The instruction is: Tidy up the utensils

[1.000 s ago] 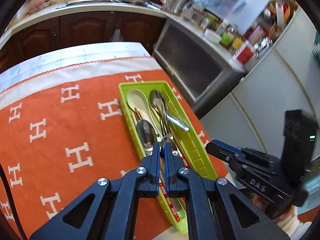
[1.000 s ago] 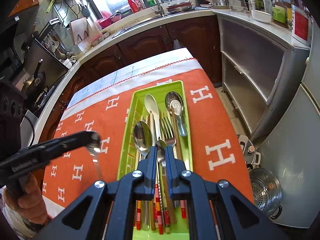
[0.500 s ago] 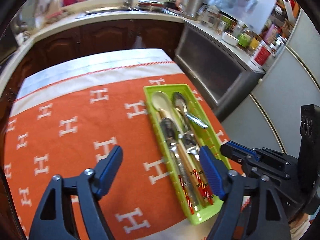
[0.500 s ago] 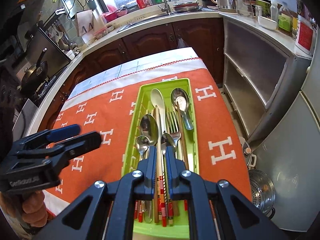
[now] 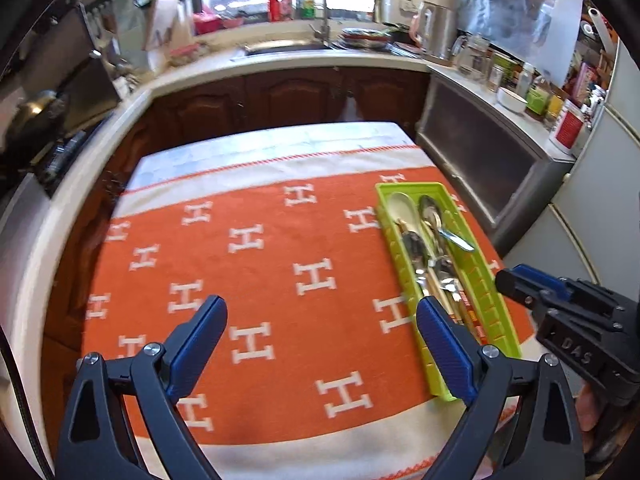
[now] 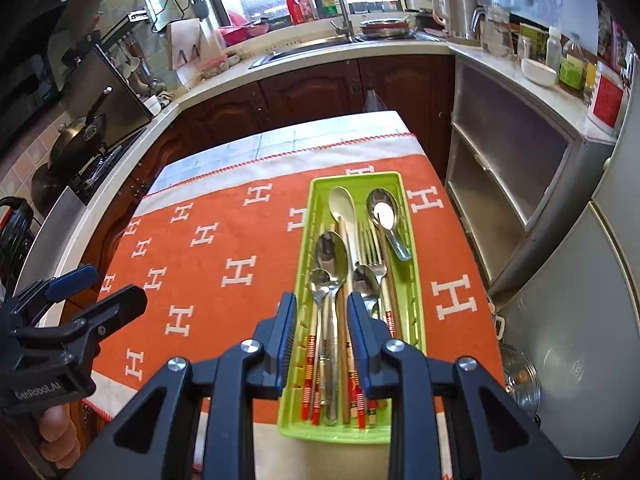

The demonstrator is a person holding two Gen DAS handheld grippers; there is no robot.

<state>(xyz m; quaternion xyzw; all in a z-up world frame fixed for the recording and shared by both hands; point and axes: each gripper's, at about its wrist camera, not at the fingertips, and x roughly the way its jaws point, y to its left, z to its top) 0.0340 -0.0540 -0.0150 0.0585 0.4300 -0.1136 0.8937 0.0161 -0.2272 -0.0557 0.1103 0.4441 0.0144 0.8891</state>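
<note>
Utensils (image 6: 344,280) lie lengthwise in tray (image 6: 416,280), bowls far.

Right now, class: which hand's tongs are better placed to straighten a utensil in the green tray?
Right. The right tongs hang over the green tray, just opened and empty. The left tongs, also empty, hang over the orange cloth beside it.

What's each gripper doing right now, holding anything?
Left gripper: wide open, jaws just opened, empty above the orange cloth.
Right gripper: jaws just parted, open, nothing gripped, over the green tray.
</note>
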